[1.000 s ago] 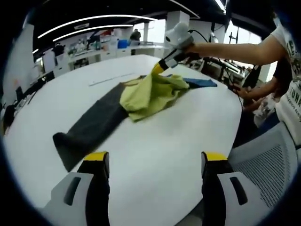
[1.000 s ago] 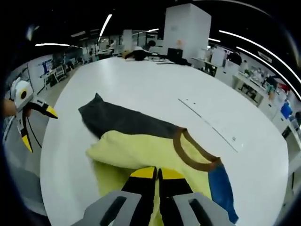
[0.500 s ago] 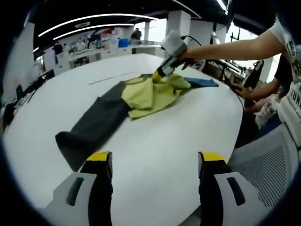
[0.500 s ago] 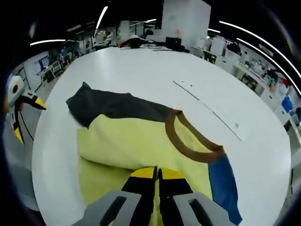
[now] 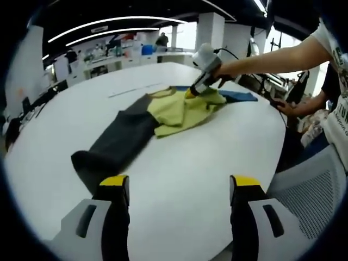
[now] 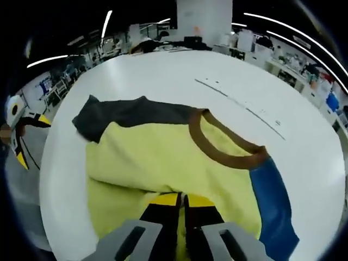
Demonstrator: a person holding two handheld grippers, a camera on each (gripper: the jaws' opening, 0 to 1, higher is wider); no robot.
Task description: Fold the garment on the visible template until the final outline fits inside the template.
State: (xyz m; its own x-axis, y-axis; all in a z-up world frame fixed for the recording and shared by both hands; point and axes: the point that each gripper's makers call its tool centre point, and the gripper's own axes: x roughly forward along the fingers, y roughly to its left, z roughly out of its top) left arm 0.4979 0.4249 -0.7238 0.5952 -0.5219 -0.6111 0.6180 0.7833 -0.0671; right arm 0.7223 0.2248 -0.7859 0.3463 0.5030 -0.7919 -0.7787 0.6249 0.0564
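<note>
Where the yellow body of the garment lies doubled over on the white table, its dark grey sleeve stretches away and its blue sleeve lies on the opposite side, below the brown collar. The right gripper pinches a yellow fold, jaws pressed together. The left gripper hangs near the table edge, jaws spread wide, well apart from the cloth.

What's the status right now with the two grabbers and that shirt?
Right gripper shut on the garment, yellow fabric pinched. Left gripper open, holding nothing, near the dark sleeve. Garment partly folded on the white table. Nothing in the way.
</note>
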